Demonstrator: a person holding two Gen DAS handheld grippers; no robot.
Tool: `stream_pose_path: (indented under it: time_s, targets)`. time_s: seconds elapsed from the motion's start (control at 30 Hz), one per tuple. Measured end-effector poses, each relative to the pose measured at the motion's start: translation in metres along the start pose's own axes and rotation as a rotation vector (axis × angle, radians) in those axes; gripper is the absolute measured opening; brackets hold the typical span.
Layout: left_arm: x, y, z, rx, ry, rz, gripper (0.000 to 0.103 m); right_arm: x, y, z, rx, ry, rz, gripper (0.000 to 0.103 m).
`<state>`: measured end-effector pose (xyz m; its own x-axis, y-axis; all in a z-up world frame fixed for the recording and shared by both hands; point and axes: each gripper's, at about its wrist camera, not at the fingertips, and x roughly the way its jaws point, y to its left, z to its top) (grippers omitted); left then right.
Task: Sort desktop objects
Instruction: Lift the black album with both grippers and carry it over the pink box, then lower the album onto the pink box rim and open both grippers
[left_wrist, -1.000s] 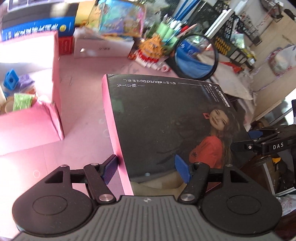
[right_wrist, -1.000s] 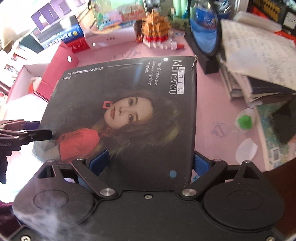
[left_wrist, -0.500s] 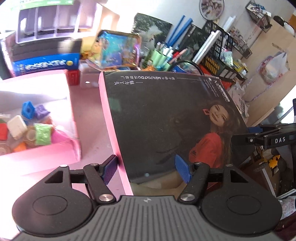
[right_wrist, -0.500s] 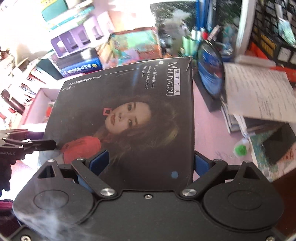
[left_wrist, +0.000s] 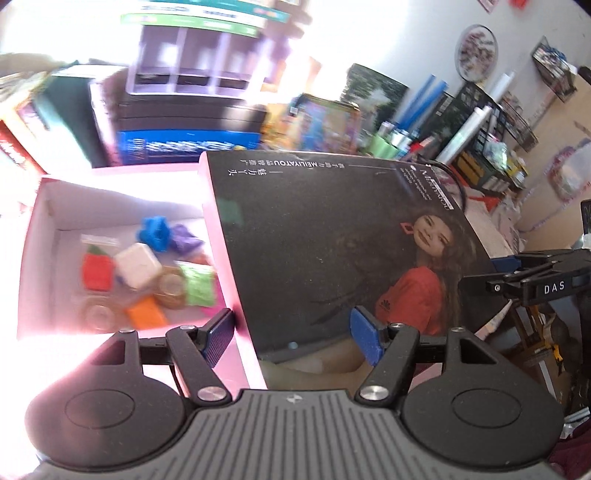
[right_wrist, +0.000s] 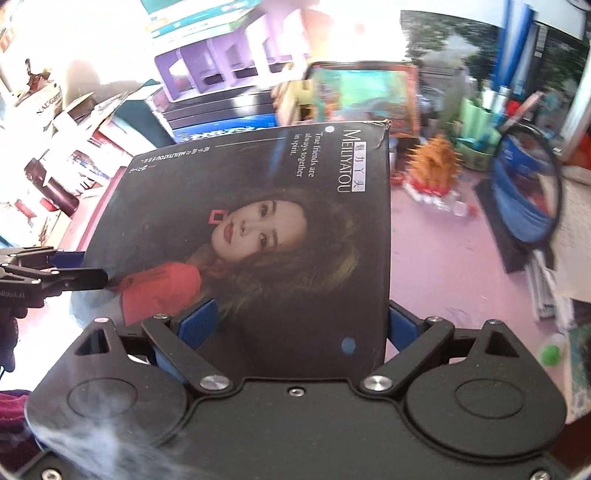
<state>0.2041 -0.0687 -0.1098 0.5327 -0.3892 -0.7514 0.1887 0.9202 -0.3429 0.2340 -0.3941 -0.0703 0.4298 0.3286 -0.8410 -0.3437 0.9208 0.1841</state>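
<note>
Black lid (left_wrist: 332, 236), held level between both tools, pink box (left_wrist: 37, 236) lower left. Left tool (left_wrist: 291, 332) clamped on pink rim; right tool (right_wrist: 301, 325) gripping opposite edge.

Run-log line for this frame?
left gripper: shut on box lid | right gripper: shut on box lid | lid: above open pink box

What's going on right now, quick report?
Left tongs and right tongs both clamped on the black lid with the woman's portrait. Lid held tilted beside the open pink box of small colourful items. Nothing blocking.
</note>
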Motion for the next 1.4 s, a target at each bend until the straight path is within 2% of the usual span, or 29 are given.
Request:
stream_pose_path:
  time_s: [0.47, 0.73, 1.1, 1.4]
  targets:
    - [-0.028, 0.127, 0.032, -0.09, -0.016, 0.05, 0.069, 0.067, 0.101, 0.055, -0.071, 0.037, 0.049, 0.096]
    - [-0.03, 0.174, 0.037, -0.121, -0.024, 0.039, 0.069, 0.091, 0.147, 0.07, -0.078, 0.053, 0.05, 0.096]
    - [-0.024, 0.228, 0.039, -0.164, -0.029, 0.019, 0.069, 0.116, 0.173, 0.087, -0.106, 0.051, 0.015, 0.095]
    - [-0.008, 0.23, 0.027, -0.157, -0.01, 0.024, 0.069, 0.126, 0.173, 0.086, -0.117, 0.071, -0.002, 0.095]
